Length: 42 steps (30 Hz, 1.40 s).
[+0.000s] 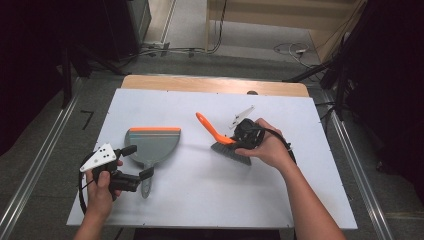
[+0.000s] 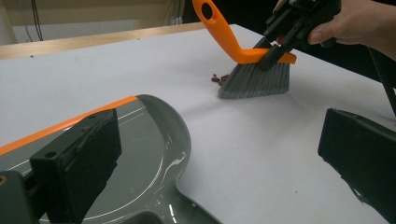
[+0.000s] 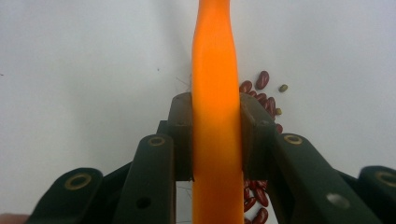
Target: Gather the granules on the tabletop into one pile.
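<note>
A grey dustpan [image 1: 152, 142] with an orange front lip lies flat at the left of the white table, its handle [image 1: 146, 186] pointing toward me. My left gripper [image 1: 138, 161] stands open by the pan's rear; its jaws straddle the rear corner [image 2: 154, 154] without pressing on it. My right gripper [image 1: 240, 139] is shut on the orange back of a hand brush [image 1: 220, 136], whose grey bristles [image 2: 254, 80] rest on the table. The orange handle [image 3: 215, 93] runs up between the shut jaws of the right gripper [image 3: 217, 135]. Several red beans [image 2: 218, 78] lie beside the bristles, and beans [image 3: 261, 98] also show by the jaws.
The white tabletop [image 1: 200, 200] has a wooden strip [image 1: 210, 84] along its far edge. Cables [image 1: 190, 50] lie on the floor beyond. Metal rails [image 1: 35, 170] run along both sides of the table.
</note>
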Tool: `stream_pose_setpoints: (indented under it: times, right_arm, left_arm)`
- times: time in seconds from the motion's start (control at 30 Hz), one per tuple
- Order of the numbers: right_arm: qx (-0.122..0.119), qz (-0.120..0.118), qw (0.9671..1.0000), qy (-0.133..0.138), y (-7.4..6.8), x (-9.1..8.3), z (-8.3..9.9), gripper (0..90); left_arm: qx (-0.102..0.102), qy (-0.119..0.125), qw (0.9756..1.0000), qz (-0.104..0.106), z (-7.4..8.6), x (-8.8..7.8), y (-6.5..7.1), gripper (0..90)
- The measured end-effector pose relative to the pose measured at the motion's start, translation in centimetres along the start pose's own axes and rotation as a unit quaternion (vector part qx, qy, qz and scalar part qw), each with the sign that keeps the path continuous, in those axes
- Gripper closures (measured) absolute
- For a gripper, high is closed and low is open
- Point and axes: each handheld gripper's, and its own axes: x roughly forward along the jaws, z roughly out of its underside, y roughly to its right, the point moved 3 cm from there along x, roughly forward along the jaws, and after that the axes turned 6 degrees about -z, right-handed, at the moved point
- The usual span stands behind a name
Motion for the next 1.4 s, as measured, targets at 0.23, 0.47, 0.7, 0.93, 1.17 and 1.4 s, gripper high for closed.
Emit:
stream_pose_setpoints:
  times: [0.23,0.47,0.7,0.93,1.17,1.4]
  right_arm:
    - [0.02,-0.016,0.9995,0.02,-0.3,-1.2,0.0,68.7]
    - [0.021,-0.027,0.9992,0.021,-0.7,-2.0,0.3,68.7]
    - [0.047,-0.016,0.9981,0.035,-0.5,-3.3,1.7,68.7]
    - [0.132,0.001,0.9863,0.1,0.6,-5.5,4.9,68.8]
    - [0.194,0.02,0.9707,0.141,1.4,-7.3,8.8,68.8]
    - [0.248,0.03,0.9533,0.17,1.8,-8.4,12.3,68.8]
  left_arm:
    - [0.0,-0.001,1.0,0.001,0.0,0.1,0.0,0.0]
    - [0.0,0.0,1.0,0.001,0.0,0.1,0.0,0.0]
    - [0.0,-0.001,1.0,0.001,0.0,0.1,0.0,0.0]
    - [0.002,0.001,1.0,-0.001,0.0,0.0,0.0,0.0]
    - [0.005,-0.001,1.0,-0.001,0.1,0.2,0.2,0.0]
    - [0.007,0.001,1.0,-0.005,0.0,0.1,0.1,0.0]
